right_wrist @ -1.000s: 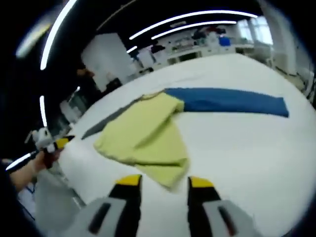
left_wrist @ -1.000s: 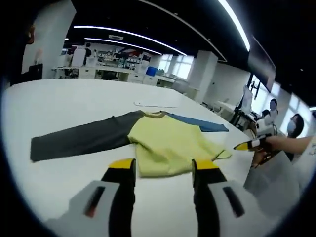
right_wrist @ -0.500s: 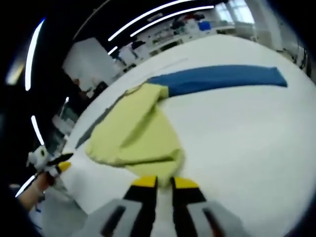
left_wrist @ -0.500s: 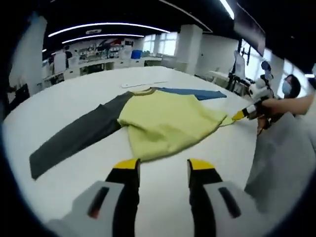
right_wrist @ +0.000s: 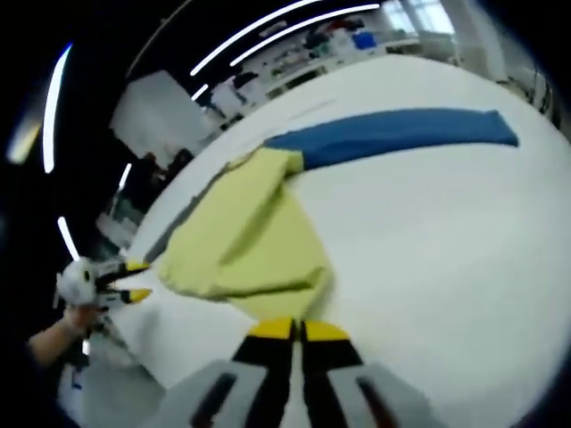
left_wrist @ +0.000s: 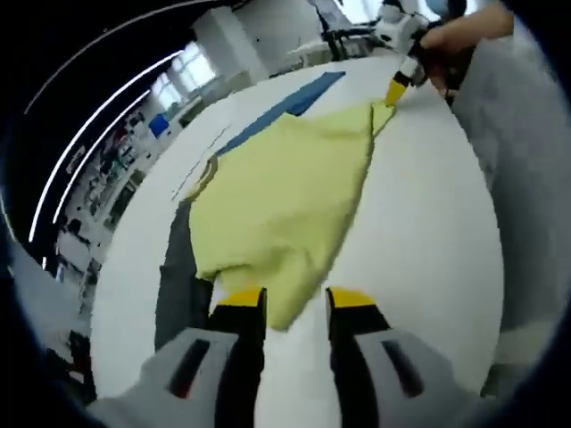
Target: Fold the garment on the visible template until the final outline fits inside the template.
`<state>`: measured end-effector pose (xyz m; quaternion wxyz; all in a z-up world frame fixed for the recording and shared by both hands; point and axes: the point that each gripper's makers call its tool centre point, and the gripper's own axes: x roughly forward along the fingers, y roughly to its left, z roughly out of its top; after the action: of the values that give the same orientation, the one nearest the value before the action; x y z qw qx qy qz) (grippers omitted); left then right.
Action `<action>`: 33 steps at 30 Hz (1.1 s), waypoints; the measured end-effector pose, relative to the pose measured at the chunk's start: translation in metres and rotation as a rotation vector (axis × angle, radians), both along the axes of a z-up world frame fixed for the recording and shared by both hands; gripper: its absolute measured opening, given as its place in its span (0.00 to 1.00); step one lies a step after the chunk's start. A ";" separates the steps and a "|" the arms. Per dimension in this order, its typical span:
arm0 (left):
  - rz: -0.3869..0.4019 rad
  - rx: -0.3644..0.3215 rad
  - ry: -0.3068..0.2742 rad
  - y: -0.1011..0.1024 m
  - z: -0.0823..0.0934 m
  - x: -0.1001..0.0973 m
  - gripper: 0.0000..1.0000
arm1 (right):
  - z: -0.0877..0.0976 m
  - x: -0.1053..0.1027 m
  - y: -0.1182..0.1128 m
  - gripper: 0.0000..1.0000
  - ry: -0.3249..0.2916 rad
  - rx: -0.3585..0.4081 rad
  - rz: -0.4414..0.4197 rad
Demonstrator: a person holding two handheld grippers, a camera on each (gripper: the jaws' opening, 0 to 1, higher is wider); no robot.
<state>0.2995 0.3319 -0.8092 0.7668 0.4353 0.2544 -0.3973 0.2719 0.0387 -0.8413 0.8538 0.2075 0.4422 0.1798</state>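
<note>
A long-sleeved garment lies flat on the white table, with a yellow-green body, a blue sleeve and a dark grey sleeve. My left gripper is open, and the near corner of the hem lies between its yellow tips. In the left gripper view, my right gripper pinches the hem's far corner. In the right gripper view the right gripper is shut on the edge of the yellow-green body. The blue sleeve stretches away to the right. The left gripper shows at the left with its tips apart.
The white table ends close to my right side, where a person's grey clothing stands at its edge. A thin pale strip lies on the table beyond the collar. A hand holds the left gripper. Lab benches fill the background.
The left gripper has come in low to the near hem corner, its jaws a little narrower. The right gripper's jaws have gone from wide apart to shut on the hem.
</note>
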 end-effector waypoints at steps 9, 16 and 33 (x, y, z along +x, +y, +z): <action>-0.197 0.181 0.024 -0.011 -0.025 0.002 0.14 | 0.002 0.003 -0.003 0.00 0.002 0.026 -0.025; -0.194 0.174 0.065 -0.009 -0.031 0.004 0.00 | 0.000 0.006 -0.007 0.00 0.008 0.030 -0.029; -0.096 0.030 -0.020 -0.019 0.043 0.056 0.00 | -0.003 0.005 -0.005 0.00 0.014 0.041 -0.012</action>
<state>0.3556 0.3129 -0.7663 0.7429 0.4621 0.2316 -0.4254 0.2769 0.0339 -0.8445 0.8474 0.2286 0.4432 0.1823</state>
